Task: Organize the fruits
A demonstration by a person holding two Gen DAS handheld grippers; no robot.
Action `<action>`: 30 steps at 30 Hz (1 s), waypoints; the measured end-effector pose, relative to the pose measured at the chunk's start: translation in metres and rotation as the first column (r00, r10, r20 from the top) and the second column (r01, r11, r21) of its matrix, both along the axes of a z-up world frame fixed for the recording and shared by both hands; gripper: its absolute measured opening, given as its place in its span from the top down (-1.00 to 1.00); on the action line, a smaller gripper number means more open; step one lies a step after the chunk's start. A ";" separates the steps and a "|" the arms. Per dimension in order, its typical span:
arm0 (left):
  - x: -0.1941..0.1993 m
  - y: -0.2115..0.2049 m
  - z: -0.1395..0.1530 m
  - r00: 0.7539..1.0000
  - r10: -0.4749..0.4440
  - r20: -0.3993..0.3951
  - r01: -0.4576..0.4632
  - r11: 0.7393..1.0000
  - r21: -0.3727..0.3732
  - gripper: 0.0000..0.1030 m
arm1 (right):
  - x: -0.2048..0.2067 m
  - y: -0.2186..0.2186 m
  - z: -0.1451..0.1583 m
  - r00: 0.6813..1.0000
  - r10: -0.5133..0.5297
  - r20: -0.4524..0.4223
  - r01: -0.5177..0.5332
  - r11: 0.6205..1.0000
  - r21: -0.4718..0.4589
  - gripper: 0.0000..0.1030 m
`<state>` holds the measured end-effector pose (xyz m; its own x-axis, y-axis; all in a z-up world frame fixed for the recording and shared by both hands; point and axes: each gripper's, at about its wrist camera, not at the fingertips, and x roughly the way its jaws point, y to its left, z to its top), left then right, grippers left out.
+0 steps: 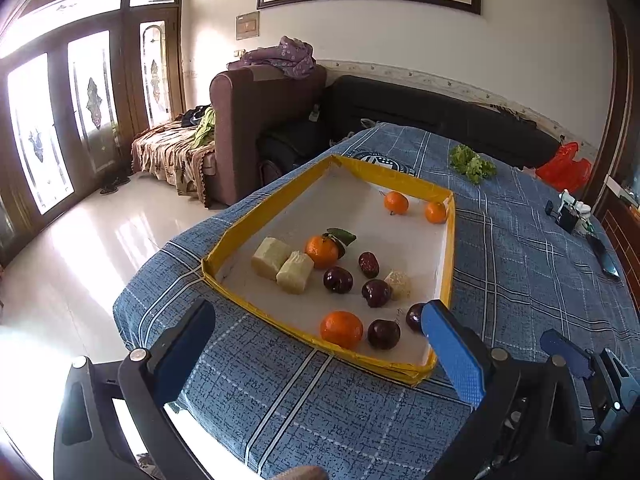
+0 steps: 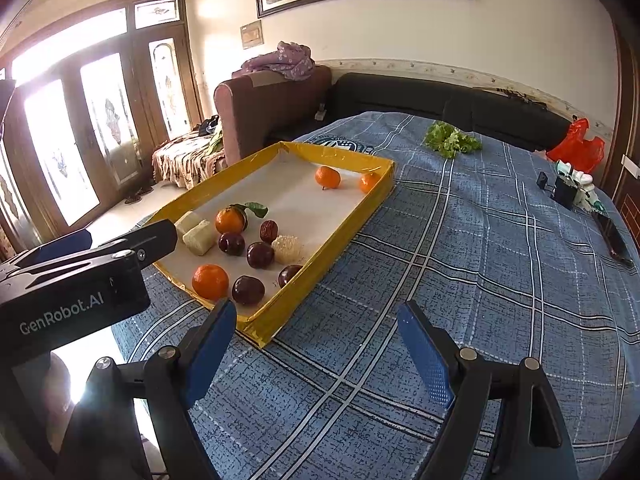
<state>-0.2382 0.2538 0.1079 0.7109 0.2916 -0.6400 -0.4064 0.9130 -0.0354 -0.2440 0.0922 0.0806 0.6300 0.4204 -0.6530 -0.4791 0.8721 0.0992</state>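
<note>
Both my claws hang wide and empty over the blue cloth: left claw (image 1: 320, 356) at the tray's (image 1: 256, 216) near rim, right claw (image 2: 320, 354) just beside its corner. Inside lie oranges (image 1: 341, 329), dark plums (image 1: 383, 333) and pale blocks (image 1: 271, 258). The fruit looks light, round, apt to roll; I'd pinch each across its middle, gently, since plum skin likely bruises.

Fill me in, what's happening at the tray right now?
A person holds both grippers over the blue checked cloth, near the yellow-edged tray. The left gripper and right gripper are both open and empty. In the tray lie four oranges, two near and two at the far end, several dark red fruits and pale blocks. Lettuce lies outside on the cloth. Nothing is picked yet.
</note>
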 end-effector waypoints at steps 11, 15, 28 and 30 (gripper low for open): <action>0.004 0.001 -0.006 1.000 -0.007 -0.016 0.006 1.000 -0.017 -1.00 | 0.002 0.003 -0.004 1.000 0.007 -0.007 -0.007 1.000 -0.006 -0.70; 0.004 0.002 -0.008 1.000 -0.003 -0.018 0.003 1.000 -0.019 -1.00 | 0.001 0.005 -0.006 1.000 0.013 -0.010 -0.013 1.000 -0.009 -0.70; 0.008 0.010 -0.016 0.999 0.023 -0.029 -0.024 0.999 -0.030 -1.00 | 0.001 0.013 -0.010 0.999 0.033 -0.013 -0.033 0.999 -0.016 -0.70; 0.007 0.010 -0.016 0.999 0.027 -0.024 -0.028 0.999 -0.024 -1.00 | 0.001 0.013 -0.010 0.999 0.034 -0.013 -0.035 0.999 -0.017 -0.70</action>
